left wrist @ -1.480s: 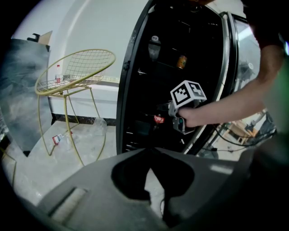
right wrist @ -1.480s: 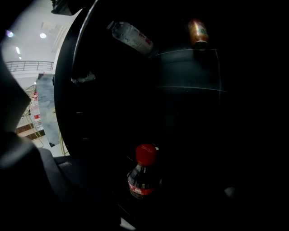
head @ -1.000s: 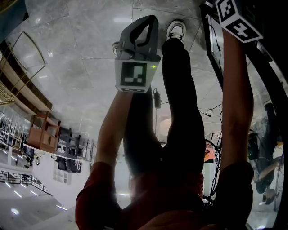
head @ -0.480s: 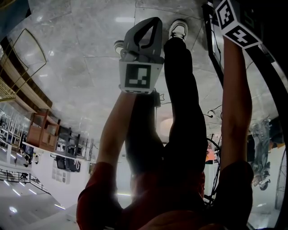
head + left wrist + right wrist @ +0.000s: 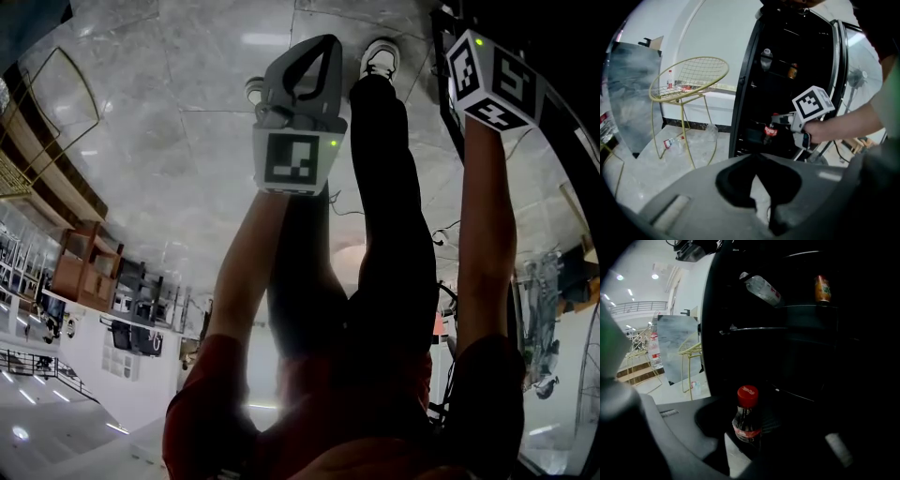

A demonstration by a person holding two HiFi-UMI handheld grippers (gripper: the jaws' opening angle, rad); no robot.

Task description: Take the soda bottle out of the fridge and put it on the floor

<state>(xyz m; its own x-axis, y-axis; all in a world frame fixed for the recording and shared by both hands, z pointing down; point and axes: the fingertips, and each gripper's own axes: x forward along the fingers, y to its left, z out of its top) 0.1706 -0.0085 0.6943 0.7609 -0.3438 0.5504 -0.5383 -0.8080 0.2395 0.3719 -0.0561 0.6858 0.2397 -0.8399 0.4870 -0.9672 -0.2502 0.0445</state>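
Right gripper (image 5: 750, 437): clamped on the soda bottle (image 5: 747, 420), which stands upright between its jaws.
Change: we have drawn it back from the fridge (image 5: 746, 89) — the bottle seems nearly clear.
Left gripper (image 5: 757, 159): jaws together, empty.
Remaining: the floor (image 5: 178, 131) below — we must lower it.

floor (image 5: 169, 141): polished stone slabs, glossy, strong glare. left gripper (image 5: 322, 45) shell: smooth matt grey plastic. soda bottle (image 5: 746, 425): clear glossy plastic; cap (image 5: 747, 395) smooth red plastic. chair (image 5: 689, 77): thin gold-coloured metal wire. fridge (image 5: 746, 84) frame: glossy black.
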